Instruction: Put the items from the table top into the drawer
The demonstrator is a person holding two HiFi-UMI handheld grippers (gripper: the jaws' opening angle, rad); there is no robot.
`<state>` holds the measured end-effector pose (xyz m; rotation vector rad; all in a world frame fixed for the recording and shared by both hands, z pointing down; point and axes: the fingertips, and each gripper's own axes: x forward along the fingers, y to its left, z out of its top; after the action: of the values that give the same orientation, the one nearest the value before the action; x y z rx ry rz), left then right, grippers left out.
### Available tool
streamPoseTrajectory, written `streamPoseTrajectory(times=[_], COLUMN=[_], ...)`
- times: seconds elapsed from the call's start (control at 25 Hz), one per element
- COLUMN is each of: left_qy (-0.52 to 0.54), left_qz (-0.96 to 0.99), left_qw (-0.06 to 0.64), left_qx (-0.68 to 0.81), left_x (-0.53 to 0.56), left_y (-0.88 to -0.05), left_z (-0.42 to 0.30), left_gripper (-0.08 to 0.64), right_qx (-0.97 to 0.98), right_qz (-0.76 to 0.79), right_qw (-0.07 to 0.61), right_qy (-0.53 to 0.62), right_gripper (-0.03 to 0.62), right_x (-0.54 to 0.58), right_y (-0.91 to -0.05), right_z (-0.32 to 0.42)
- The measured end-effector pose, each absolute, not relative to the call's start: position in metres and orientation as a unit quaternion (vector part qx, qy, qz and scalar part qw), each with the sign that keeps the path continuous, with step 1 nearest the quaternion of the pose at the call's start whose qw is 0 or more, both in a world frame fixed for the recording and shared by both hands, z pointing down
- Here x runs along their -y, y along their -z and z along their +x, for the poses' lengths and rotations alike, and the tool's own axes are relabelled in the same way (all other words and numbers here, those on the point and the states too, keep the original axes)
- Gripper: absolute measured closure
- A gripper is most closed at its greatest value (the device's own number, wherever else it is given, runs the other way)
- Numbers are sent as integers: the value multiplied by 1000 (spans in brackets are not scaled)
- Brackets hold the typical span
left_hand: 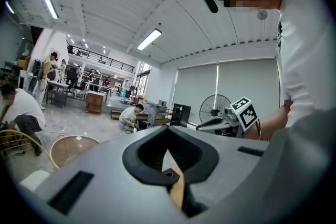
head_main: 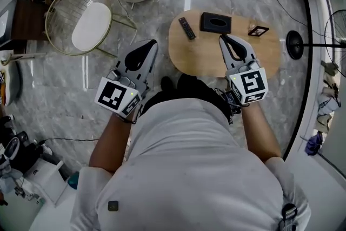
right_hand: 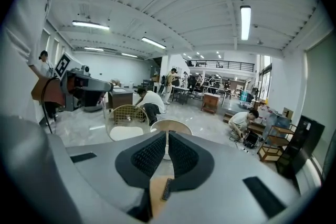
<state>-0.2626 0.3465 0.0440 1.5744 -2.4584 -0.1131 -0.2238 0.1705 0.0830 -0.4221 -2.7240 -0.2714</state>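
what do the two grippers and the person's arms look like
The left gripper and right gripper are grey tapered shells lined black, each with a white cube of black square markers. Black cables trail by the right cube. Sleeves: short, white.

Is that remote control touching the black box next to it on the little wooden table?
Apart. The head view shows a strip of bare wooden table between the remote control and the black box.

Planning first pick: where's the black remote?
Head view: the slim black remote control lies at the left end of the oval wooden table, just left of the black rectangular box.
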Motion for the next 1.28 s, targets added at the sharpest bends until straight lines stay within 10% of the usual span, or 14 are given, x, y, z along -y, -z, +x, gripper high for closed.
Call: streamPoseTrajectory(times=[1.28], left_qy=[37], left_qz=[498], left_qw=[273], left_qx=[823], left_x=[-275], left_y=[-349], left_z=[-386], left_gripper=[551], right_qx=[879], right_qz=[-197], right_qw=[434], right_qy=[-25], right_gripper=[351], right_x=[-142], right_y=[-494], right_z=[-342])
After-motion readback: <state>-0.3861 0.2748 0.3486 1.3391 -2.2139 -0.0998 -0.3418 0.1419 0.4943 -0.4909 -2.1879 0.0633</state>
